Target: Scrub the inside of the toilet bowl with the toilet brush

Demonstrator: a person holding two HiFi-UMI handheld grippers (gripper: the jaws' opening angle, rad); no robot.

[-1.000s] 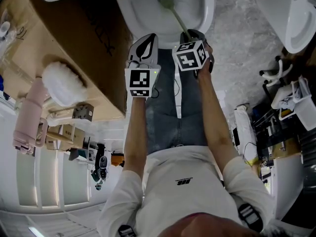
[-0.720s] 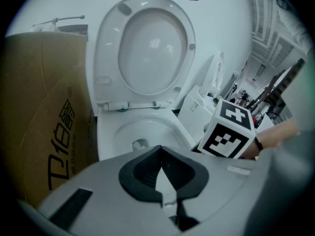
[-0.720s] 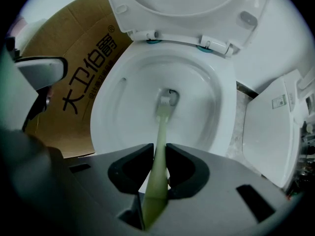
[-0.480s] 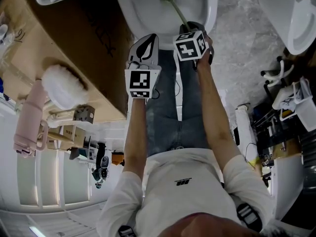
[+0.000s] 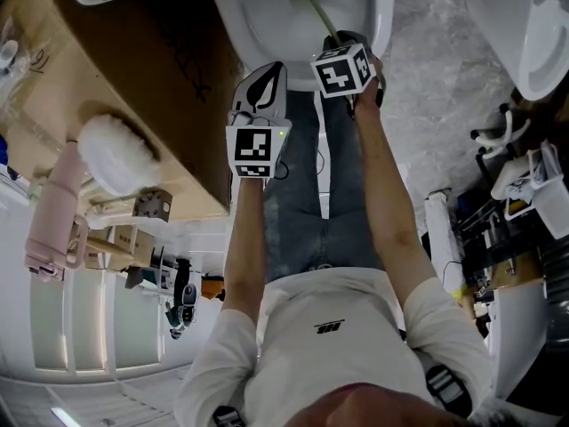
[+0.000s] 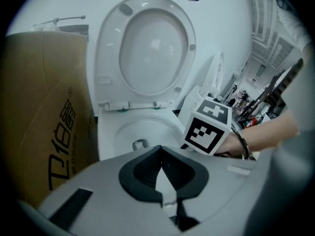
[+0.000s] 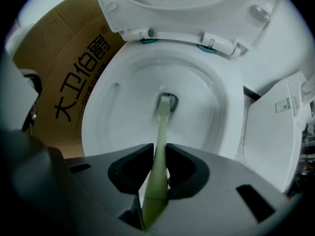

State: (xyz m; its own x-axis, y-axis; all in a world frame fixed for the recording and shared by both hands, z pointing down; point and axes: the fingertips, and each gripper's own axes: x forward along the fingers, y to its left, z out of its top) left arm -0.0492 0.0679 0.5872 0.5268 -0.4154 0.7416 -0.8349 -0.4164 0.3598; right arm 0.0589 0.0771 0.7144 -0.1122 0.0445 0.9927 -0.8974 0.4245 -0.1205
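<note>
— Pale green, that thin stem. Is the right gripper (image 7: 158, 157) holding it?

— Yes. Its jaws are clamped on the handle of the toilet brush (image 7: 160, 132). The handle runs from between the dark pads up toward 12 o'clock, and the brush head sits at the bottom of the toilet bowl (image 7: 113, 127), at the dark drain opening.

— How are the arms held?

— In the head view both bare forearms reach from the white shirt (image 5: 329, 345) toward 12 o'clock, side by side. The right forearm (image 5: 384, 203) ends at the bowl's near rim, with the marker cube (image 5: 342, 68) tilted above the hand. The left gripper (image 5: 258, 105) hangs just at 9 o'clock of it, outside the rim. Its jaws are closed together with nothing between them.

— What stands around?

— A brown cardboard box (image 6: 47, 132) with dark printed characters stands just beside the bowl at 9 o'clock. The seat and lid (image 6: 150, 48) are raised upright behind the bowl at 12 o'clock. A second toilet (image 5: 524, 25) shows at 2 o'clock in the head view, on a grey mottled floor (image 5: 436, 96).

— Anything in the way?

— In the left gripper view, the marker cube covers part of the bowl's rim at 3 o'clock.

— Surfaces?

— The bowl is a glossy, smooth white oval and the box is matte. The gripper bodies are grey with black curved pads.
</note>
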